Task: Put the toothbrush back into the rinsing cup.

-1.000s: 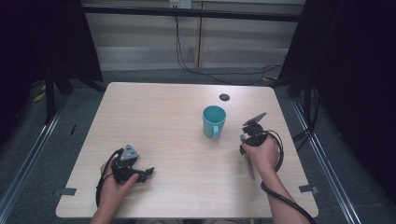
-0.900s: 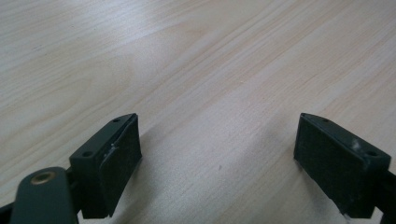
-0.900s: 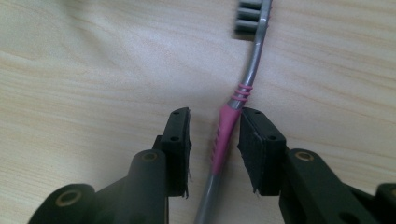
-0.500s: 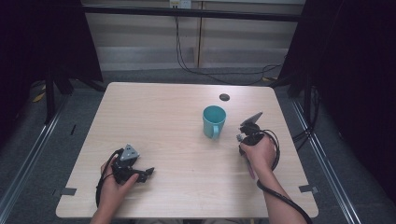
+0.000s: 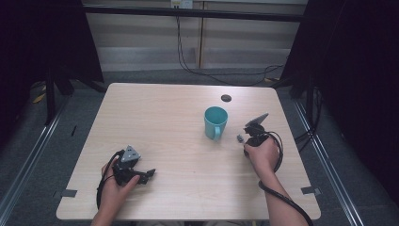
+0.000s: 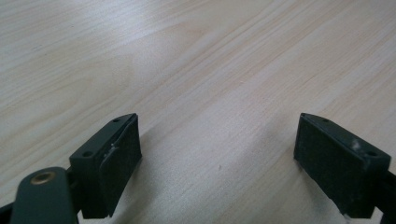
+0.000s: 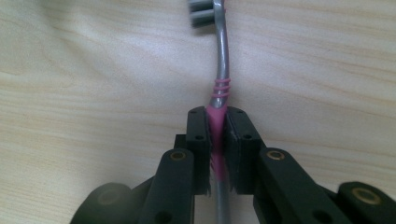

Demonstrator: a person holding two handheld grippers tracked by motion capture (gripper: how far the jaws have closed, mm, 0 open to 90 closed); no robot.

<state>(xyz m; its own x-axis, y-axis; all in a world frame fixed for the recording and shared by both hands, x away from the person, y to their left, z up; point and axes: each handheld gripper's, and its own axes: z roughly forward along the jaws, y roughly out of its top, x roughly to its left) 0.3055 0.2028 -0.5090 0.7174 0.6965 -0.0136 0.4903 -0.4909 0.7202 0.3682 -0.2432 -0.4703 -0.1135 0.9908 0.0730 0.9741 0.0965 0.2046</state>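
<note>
2 grippers noted: right gripper [image 7: 218,128] clamped on a pink-and-grey toothbrush [image 7: 219,88], at 3 o'clock of the teal mug [image 5: 215,122]. Left gripper [image 6: 217,154] jaws apart over bare table [image 6: 210,70], 7 o'clock corner.

Left gripper [image 6: 218,154] jaws wide apart; right gripper [image 7: 218,122] jaws clamped together.

Pale wood-grain rectangular tabletop [image 5: 179,117]: light beige, fine darker streaks. Teal plastic mug with handle [image 5: 215,122]: uniform teal inside and out. Slim grey-and-pink plastic toothbrush [image 7: 220,70]: grey neck, pink grip with pink ribbed rings, grey bristle head. Black two-jaw right gripper [image 7: 219,121]: matte black, brass-coloured rivets. Black two-jaw left gripper [image 6: 219,154]: black pads, whitish scuffs; grey triangular top plate in high view. Small dark round disc [image 5: 226,98] near far edge.
</note>
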